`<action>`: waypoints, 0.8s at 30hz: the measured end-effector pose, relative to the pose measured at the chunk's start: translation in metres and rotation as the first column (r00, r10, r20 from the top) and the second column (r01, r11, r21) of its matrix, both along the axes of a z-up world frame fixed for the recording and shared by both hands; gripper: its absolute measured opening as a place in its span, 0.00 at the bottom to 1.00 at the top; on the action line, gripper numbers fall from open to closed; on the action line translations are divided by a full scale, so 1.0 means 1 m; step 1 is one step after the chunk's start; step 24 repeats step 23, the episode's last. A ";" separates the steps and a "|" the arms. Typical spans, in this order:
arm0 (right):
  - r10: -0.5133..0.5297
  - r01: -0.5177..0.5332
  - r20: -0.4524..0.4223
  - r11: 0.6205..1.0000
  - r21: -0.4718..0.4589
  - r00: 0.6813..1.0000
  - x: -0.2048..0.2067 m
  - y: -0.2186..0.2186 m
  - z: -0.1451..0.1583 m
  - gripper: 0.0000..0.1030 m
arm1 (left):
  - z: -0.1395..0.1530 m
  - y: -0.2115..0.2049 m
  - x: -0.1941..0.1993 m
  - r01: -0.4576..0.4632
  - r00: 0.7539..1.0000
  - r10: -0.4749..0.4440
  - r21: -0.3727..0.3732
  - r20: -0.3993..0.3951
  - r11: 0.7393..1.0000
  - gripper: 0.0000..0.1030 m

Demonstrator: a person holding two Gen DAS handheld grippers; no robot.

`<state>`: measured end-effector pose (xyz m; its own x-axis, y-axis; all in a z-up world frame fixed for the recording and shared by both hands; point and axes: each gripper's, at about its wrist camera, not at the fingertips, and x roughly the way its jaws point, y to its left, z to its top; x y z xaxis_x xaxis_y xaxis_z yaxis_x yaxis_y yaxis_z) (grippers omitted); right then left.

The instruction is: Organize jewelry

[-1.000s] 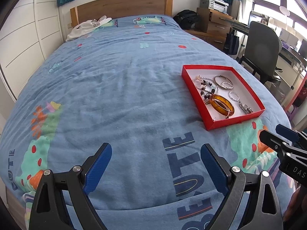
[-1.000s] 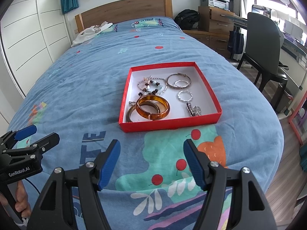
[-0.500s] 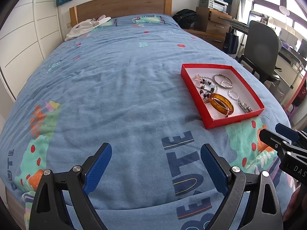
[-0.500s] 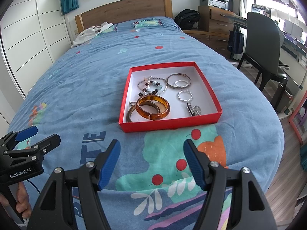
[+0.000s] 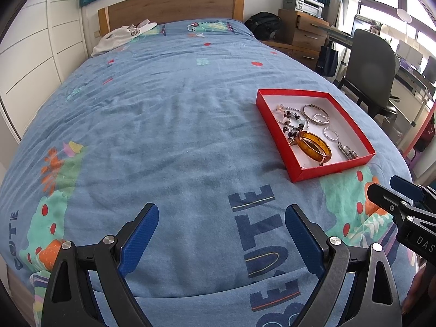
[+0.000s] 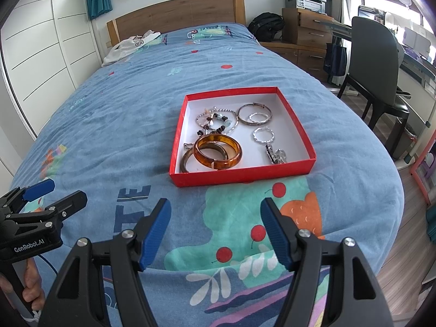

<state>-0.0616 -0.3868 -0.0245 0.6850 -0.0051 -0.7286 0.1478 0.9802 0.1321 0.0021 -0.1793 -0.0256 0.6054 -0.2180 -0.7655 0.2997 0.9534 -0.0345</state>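
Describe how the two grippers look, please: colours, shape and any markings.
Both are black, angular frames with silver screws and ribbed blue pads on two fingers. The left gripper bears white "GenRobot.AI" lettering on its body, with a dark cable below. The right gripper shows white letters "DAS".
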 end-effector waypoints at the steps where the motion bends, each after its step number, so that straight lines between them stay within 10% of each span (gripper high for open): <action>1: 0.000 0.000 0.000 1.000 0.000 1.000 0.000 0.000 0.000 0.65 | 0.000 0.000 0.000 0.000 1.000 0.000 0.000 0.000 1.000 0.91; 24: 0.000 0.000 0.001 1.000 0.000 1.000 0.000 0.000 0.000 0.65 | -0.001 0.001 0.001 0.004 1.000 -0.004 -0.001 -0.001 1.000 0.91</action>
